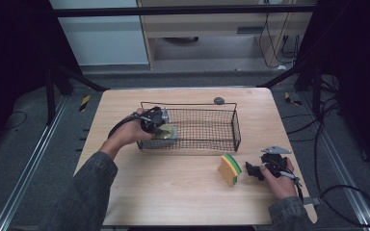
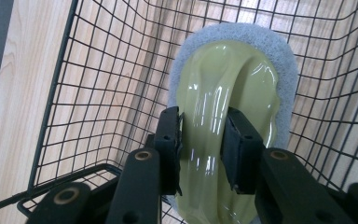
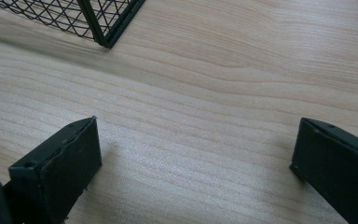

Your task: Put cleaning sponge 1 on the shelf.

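The wire basket (image 1: 207,126) is serving as the landmark here, standing in the middle of the worktop (image 1: 173,192). The left hand-held gripper (image 1: 160,121) is reaching over the basket's left end wall and is pinching a scrubbing pad (image 2: 223,116), its pale yellow-green glossy plastic grip rising from a grey-white abrasive pad. In the left gripper view the two black jaws are pressing on either side of the moulded ridge of that grip, which is the natural place to take it: the ridge is narrow enough to fit between the pads (image 2: 170,140), while the soft base would give way. The scrubber is sitting low inside the basket at its left end, its base facing the mesh; whether it is already resting on the basket floor I cannot tell. I judge that it is being set down there, the grip being kept until it is seated.

The right hand-held gripper (image 1: 254,170) is resting on the worktop in front of the basket's right corner, its jaws spread wide with nothing but bare wood between them in the right gripper view. Just beside it, towards the basket, a yellow sponge with a green scouring layer (image 1: 229,169) is standing on edge, probably the next thing to go in. A small dark round object (image 1: 219,100) is lying behind the basket's rear wall.

No brand, label or writing is readable on any of these things.
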A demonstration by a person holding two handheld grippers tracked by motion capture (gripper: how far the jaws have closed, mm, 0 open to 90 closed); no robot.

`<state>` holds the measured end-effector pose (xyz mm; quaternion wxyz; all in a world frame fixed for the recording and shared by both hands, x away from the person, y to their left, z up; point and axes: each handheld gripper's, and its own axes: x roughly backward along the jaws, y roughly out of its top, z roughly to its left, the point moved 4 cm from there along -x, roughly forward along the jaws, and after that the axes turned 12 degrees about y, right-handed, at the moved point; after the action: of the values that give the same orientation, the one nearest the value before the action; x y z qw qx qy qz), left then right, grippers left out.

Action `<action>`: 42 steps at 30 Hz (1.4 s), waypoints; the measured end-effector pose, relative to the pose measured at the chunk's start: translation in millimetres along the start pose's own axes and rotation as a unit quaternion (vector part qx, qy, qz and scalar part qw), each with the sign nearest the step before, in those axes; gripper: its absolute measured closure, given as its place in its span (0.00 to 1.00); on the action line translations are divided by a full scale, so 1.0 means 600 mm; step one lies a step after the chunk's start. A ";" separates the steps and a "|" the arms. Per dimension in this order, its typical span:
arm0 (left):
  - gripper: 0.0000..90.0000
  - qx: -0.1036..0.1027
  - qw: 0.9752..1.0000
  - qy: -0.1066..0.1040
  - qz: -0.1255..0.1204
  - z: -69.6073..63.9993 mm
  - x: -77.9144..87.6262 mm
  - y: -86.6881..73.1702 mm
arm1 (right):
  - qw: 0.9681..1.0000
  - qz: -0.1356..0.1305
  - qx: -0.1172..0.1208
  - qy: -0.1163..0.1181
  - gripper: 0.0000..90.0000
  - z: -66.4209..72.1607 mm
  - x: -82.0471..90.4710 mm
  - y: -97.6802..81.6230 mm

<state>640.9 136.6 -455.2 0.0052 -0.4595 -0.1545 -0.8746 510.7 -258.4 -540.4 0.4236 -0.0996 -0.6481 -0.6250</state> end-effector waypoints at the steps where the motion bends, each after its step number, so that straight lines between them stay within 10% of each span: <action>1: 0.76 0.000 1.000 0.000 0.000 0.000 0.000 0.000 | 1.000 0.000 0.000 0.000 0.02 0.000 0.000 0.000; 21: 0.55 0.056 0.995 0.049 -0.067 0.015 0.062 0.016 | 1.000 0.000 0.000 0.000 0.02 0.000 0.000 0.000; 33: 0.07 0.176 0.977 0.063 -0.106 -0.008 0.088 0.001 | 1.000 0.000 0.001 0.000 0.02 0.000 0.000 0.000; 35: 0.06 0.194 0.971 0.068 -0.119 -0.013 0.098 -0.003 | 1.000 0.000 -0.003 -0.002 0.01 0.000 0.000 0.000; 36: 0.05 0.217 0.964 0.071 -0.133 -0.020 0.111 -0.012 | 1.000 0.000 -0.004 -0.002 0.01 0.000 0.000 0.000; 37: 0.05 0.217 0.964 0.071 -0.133 -0.020 0.111 -0.012 | 1.000 0.000 -0.004 -0.002 0.01 0.000 0.000 0.000; 38: 0.05 0.236 0.958 0.081 -0.139 -0.028 0.120 -0.022 | 1.000 0.001 -0.003 0.000 0.01 0.000 0.000 0.000; 42: 0.05 0.268 0.949 0.096 -0.136 -0.058 0.133 -0.058 | 1.000 0.007 0.001 0.004 0.03 -0.005 0.003 0.000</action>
<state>561.7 171.1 -418.4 0.0238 -0.3297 -0.4428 -0.8334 511.2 -261.8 -539.6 0.4304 -0.1014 -0.6462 -0.6220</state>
